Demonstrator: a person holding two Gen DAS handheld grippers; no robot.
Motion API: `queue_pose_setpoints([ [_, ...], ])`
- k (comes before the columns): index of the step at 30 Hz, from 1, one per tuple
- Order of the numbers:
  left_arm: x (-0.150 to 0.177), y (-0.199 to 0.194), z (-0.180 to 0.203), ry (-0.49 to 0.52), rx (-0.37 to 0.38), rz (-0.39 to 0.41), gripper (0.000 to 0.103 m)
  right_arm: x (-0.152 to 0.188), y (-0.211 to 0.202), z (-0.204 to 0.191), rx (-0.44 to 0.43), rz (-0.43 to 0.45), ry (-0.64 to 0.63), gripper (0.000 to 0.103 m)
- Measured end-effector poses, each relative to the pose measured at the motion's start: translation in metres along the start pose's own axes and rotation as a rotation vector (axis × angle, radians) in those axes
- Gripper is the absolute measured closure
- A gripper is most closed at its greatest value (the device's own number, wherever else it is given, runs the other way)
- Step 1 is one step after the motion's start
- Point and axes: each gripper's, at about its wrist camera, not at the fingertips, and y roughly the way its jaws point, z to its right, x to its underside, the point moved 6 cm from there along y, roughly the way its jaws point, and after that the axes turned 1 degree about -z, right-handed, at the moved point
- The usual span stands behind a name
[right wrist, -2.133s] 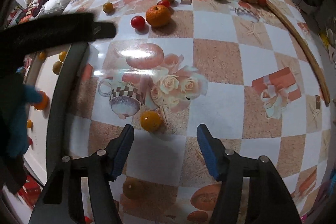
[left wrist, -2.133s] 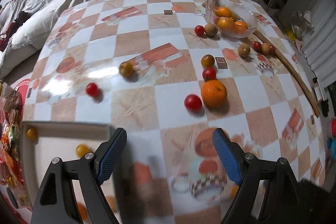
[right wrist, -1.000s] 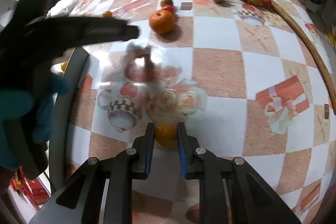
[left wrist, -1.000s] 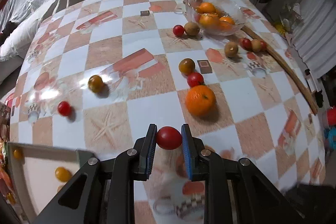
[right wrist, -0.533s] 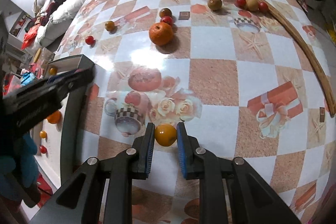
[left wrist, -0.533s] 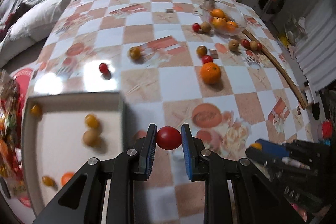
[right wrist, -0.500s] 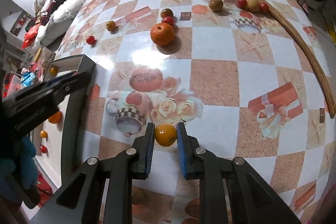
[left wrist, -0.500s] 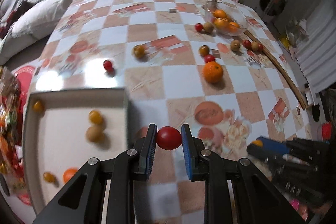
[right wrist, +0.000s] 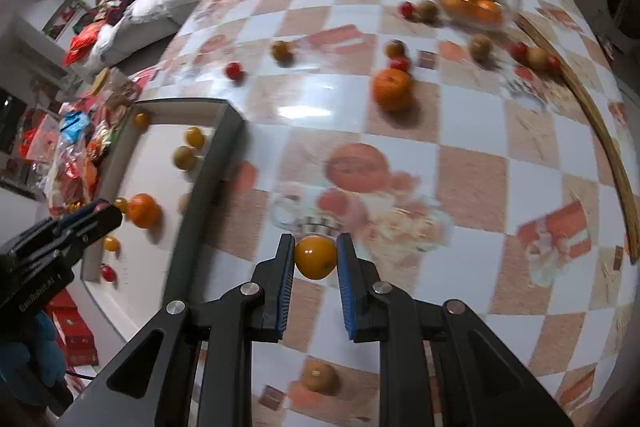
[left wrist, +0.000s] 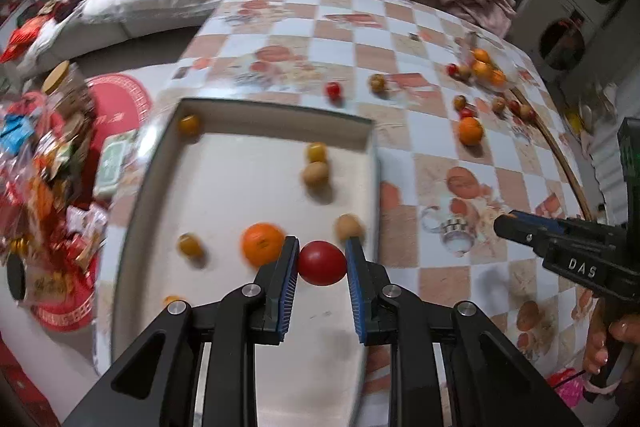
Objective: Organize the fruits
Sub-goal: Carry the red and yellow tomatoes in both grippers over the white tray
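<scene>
My left gripper [left wrist: 321, 263] is shut on a red tomato [left wrist: 321, 263] and holds it above the white tray [left wrist: 260, 115], near the tray's right wall. The tray holds an orange [left wrist: 262, 243] and several small yellow and brown fruits. My right gripper [right wrist: 315, 257] is shut on a small yellow-orange fruit [right wrist: 315, 257] above the checked tablecloth, right of the tray [right wrist: 216, 155]. A big orange [right wrist: 393, 89] and several small fruits lie on the table further back. The left gripper also shows at the left in the right wrist view [right wrist: 98, 217].
A glass bowl [right wrist: 508, 7] with oranges stands at the far right of the table. A wooden stick [right wrist: 600, 131] lies along the right edge. Another small fruit [right wrist: 319, 375] lies near the front. Snack bags and red boxes [left wrist: 44, 163] sit left of the tray.
My left gripper has carried the red tomato left, from over the tablecloth to over the tray. My right gripper has moved left and a little forward with the yellow-orange fruit.
</scene>
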Motion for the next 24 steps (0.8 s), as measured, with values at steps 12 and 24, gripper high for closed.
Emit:
queue_pose_setpoints([
  [12, 0.005, -0.005, -0.061, -0.118, -0.056, 0.027, 0.078, -0.018, 0.016, -0.081, -0.075, -0.032, -0.151, 0.080],
  [24, -0.037, 0.037, -0.104, -0.142, -0.116, 0.019, 0.078, -0.064, 0.057, -0.139, -0.109, -0.062, -0.239, 0.080],
])
